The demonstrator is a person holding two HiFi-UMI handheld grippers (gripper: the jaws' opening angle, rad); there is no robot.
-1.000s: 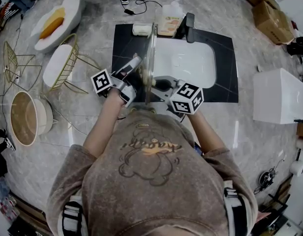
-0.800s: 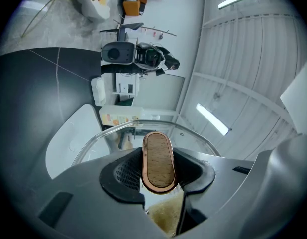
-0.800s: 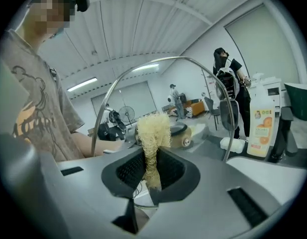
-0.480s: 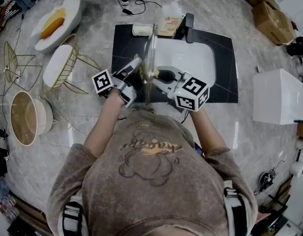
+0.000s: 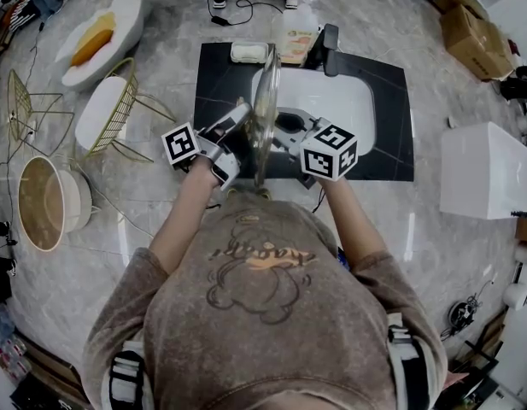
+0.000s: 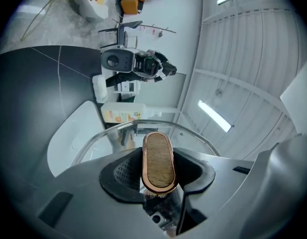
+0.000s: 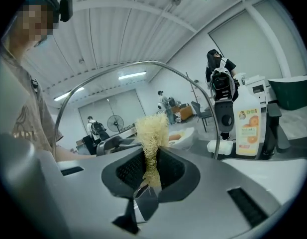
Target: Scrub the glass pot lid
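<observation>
Black counter point(image 5: 216, 84) — white sink point(image 5: 342, 109), soap bar point(image 5: 248, 52), detergent bottle point(image 5: 295, 41)

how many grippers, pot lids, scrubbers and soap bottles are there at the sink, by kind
grippers: 2 (left gripper, right gripper)
glass pot lid: 1
scrubber: 1
soap bottle: 1
total: 5

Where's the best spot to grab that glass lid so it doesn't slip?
By the oval wooden handle in the middle of the lid, coming from the person's left. The lid stands on edge over the sink, so the handle sticks out sideways, narrow enough for two jaws; the glass is wide and slick. The left hand-held gripper holds it that way.
</observation>
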